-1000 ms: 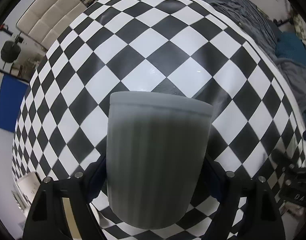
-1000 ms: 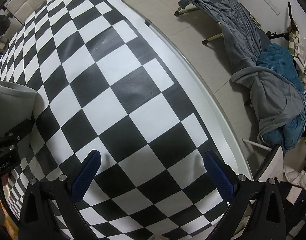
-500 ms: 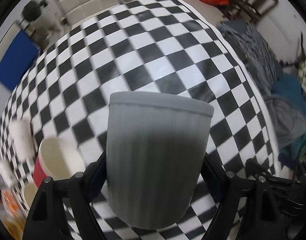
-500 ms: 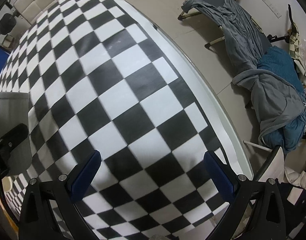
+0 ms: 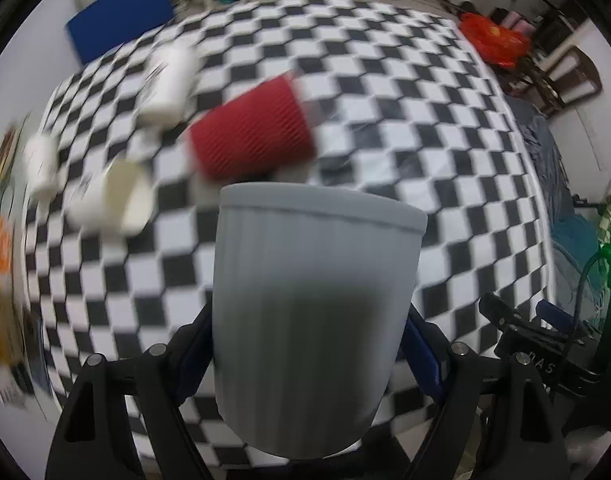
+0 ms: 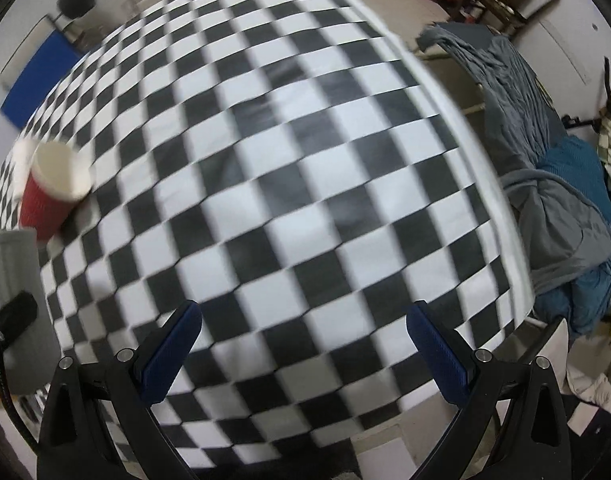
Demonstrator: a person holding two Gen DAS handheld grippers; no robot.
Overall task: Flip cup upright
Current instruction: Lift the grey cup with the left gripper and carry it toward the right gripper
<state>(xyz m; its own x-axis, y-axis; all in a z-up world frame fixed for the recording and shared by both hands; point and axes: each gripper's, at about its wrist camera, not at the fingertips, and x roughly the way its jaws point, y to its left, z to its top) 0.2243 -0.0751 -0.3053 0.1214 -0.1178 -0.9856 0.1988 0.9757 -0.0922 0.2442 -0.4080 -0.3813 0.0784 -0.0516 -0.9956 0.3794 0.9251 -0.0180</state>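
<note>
Since a second ago my view had swung: a red cup (image 5: 251,130) and white cups (image 5: 167,84) now showed on the checkered surface (image 5: 425,160). My left hand-held gripper (image 5: 309,344) still clamped the grey cup (image 5: 313,320); my right hand-held gripper (image 6: 303,344) hung wide near the surface's right edge.

A desk (image 5: 445,168) covered in a black-and-white checkered cloth fills both views, blurred by motion. On it, in the left wrist view, a ribbed red cup (image 5: 251,126) lies on its side. Left of it lie 3 pale cups: 1 cream cup (image 5: 113,200) on its side, 1 white cup (image 5: 167,84) farther back, and 1 smaller white cup (image 5: 41,164) near the left edge.
</note>
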